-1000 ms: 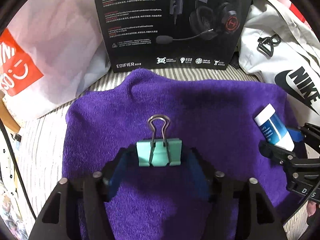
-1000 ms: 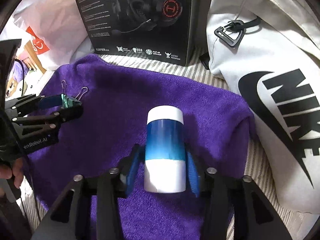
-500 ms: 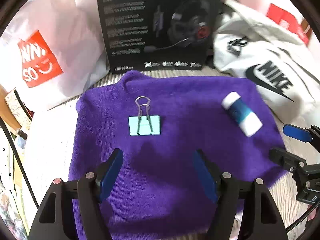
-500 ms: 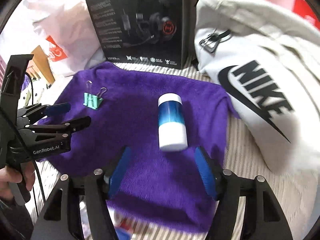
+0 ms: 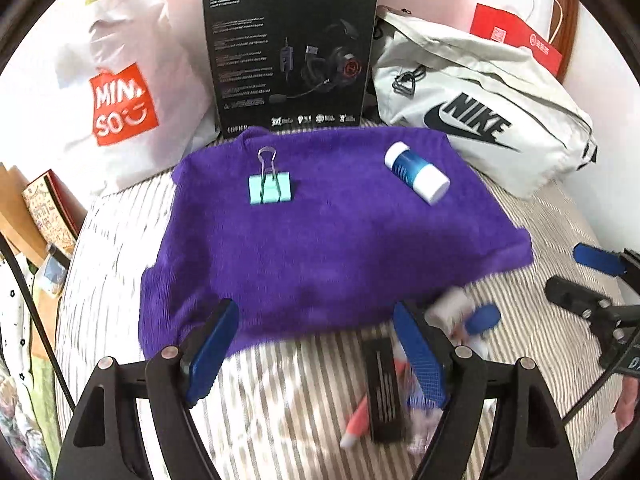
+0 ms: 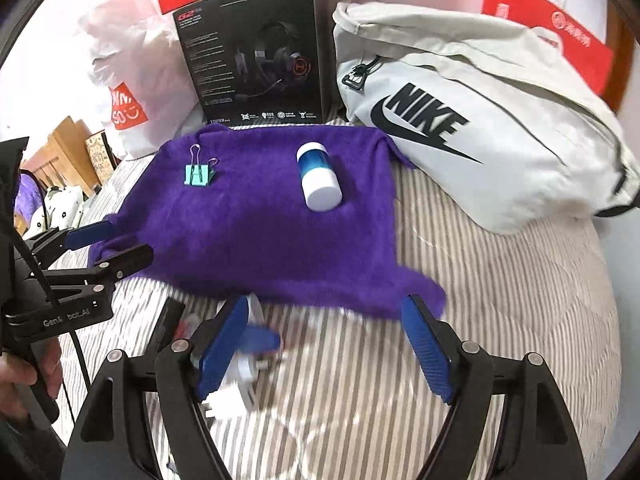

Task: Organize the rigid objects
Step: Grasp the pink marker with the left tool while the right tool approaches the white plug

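Note:
A teal binder clip (image 5: 269,187) and a blue-and-white bottle (image 5: 416,172) lie apart on a purple towel (image 5: 328,240). The right wrist view shows the clip (image 6: 198,175), the bottle (image 6: 319,182) and the towel (image 6: 260,232) too. My left gripper (image 5: 316,356) is open and empty, above the striped bed at the towel's near edge. My right gripper (image 6: 328,350) is open and empty, also at the near edge. A black flat object (image 5: 385,390), an orange pen (image 5: 358,420) and blurred small items (image 5: 468,320) lie near my left fingers. White and blue items (image 6: 244,364) lie by my right gripper.
A black headset box (image 5: 290,56) stands behind the towel. A white Miniso bag (image 5: 116,96) is at the back left and a grey Nike bag (image 5: 480,112) at the back right. The striped bedcover (image 6: 500,300) spreads around the towel.
Both grippers let go of the clip and the bottle, opened, and pulled back from them towards the towel's near edge. The small items on the bedcover have come into view.

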Demonstrator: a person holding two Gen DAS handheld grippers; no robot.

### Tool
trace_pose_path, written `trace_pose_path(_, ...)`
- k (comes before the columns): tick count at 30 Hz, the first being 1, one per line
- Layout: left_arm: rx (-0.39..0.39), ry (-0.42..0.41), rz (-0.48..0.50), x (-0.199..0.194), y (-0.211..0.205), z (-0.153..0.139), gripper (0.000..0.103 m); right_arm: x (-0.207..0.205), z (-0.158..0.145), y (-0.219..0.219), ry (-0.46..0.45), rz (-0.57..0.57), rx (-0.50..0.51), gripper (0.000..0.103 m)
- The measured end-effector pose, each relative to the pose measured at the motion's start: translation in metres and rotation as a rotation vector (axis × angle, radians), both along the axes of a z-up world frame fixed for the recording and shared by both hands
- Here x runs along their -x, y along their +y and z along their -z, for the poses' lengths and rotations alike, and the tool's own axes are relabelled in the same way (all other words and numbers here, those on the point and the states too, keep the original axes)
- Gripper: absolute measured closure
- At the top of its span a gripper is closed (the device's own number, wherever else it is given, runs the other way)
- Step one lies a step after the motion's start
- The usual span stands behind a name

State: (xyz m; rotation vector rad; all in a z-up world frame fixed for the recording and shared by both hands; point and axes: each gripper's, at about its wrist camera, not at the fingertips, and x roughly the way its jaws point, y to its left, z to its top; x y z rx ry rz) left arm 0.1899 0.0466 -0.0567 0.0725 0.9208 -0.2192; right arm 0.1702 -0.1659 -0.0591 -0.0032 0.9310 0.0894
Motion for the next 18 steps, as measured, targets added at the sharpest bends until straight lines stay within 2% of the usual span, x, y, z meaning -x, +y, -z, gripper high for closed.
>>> trace_pose_path(9, -0.009, 0.044, -0.026, 0.027, 0.013, 0.030, 0.024, 0.041, -0.009, 0.002, -0.045, 0.006, 0.061, 0.024)
trace_pose_path(15, -0.054, 0.047, -0.021, 0.035, 0.013, 0.043, 0.024, 0.054, -0.010, -0.003, -0.051, 0.010, 0.056, 0.024)
trace_pose_path(18, -0.045, 0.055, -0.001, 0.034, 0.010, 0.049, 0.025, 0.057, -0.009, -0.009, -0.049, 0.020, 0.037, 0.024)
